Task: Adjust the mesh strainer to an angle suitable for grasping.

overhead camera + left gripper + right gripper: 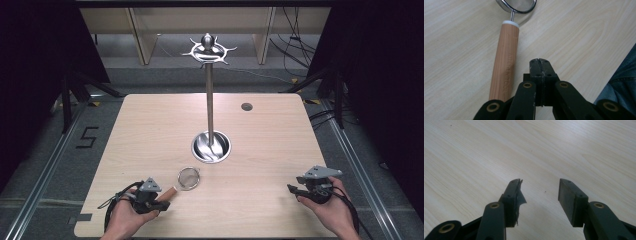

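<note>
A small mesh strainer (189,178) with a wooden handle (504,62) lies on the table near its front left. My left gripper (163,204) rests just beside the handle's end, jaws shut on nothing; in the left gripper view the left gripper (540,60) sits to the right of the handle, apart from it. My right gripper (291,188) is held low over bare wood at the front right, and the right gripper (540,181) stands open with nothing between its jaws. A tall metal hanging stand (209,95) with a hooked crown (208,49) rises from a round base (211,147) at the table's middle.
The light wooden table (150,130) has a small dark hole (246,106) at its back right. Dark curtains, tripod legs and cables flank the table on both sides. A blue-jeaned leg (621,82) shows at the right edge of the left gripper view.
</note>
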Action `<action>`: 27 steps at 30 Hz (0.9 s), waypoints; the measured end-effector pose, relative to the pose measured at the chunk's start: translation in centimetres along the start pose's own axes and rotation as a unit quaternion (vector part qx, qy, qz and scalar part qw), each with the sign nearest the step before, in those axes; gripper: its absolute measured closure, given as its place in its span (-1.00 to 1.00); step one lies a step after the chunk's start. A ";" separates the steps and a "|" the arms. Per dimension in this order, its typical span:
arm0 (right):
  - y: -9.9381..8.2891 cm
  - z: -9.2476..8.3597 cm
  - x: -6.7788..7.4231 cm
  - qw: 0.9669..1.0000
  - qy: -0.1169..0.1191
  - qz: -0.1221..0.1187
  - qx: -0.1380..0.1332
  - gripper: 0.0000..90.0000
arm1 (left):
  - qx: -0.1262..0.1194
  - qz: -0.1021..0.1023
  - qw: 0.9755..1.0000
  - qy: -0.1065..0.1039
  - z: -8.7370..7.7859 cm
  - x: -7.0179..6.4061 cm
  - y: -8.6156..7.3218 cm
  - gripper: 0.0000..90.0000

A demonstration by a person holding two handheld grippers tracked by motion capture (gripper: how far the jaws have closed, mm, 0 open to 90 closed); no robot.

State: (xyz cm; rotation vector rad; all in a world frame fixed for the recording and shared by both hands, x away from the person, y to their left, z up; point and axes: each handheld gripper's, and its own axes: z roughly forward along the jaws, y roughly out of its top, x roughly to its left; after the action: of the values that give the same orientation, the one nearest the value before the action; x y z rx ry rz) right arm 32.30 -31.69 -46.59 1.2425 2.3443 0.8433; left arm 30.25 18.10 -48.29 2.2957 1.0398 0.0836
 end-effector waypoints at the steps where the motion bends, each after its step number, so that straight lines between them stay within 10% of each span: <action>1: -0.1 0.1 0.0 1.000 -0.001 -0.002 -0.006 0.19 | 0.008 0.003 1.000 -0.005 0.0 0.1 0.0 0.98; 14: -0.1 0.0 0.0 1.000 0.001 0.001 -0.007 0.19 | 0.094 -0.001 0.996 0.013 1.0 1.0 0.6 0.98; 27: 0.0 -0.1 0.2 1.000 0.010 0.015 -0.001 0.19 | 0.117 -0.053 0.990 0.064 0.5 4.9 1.8 0.98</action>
State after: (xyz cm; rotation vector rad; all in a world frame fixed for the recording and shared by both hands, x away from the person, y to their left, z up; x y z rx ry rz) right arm 32.10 -31.56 -46.55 1.2769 2.3448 0.8717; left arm 34.98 20.37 -48.66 2.4646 1.2973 0.0706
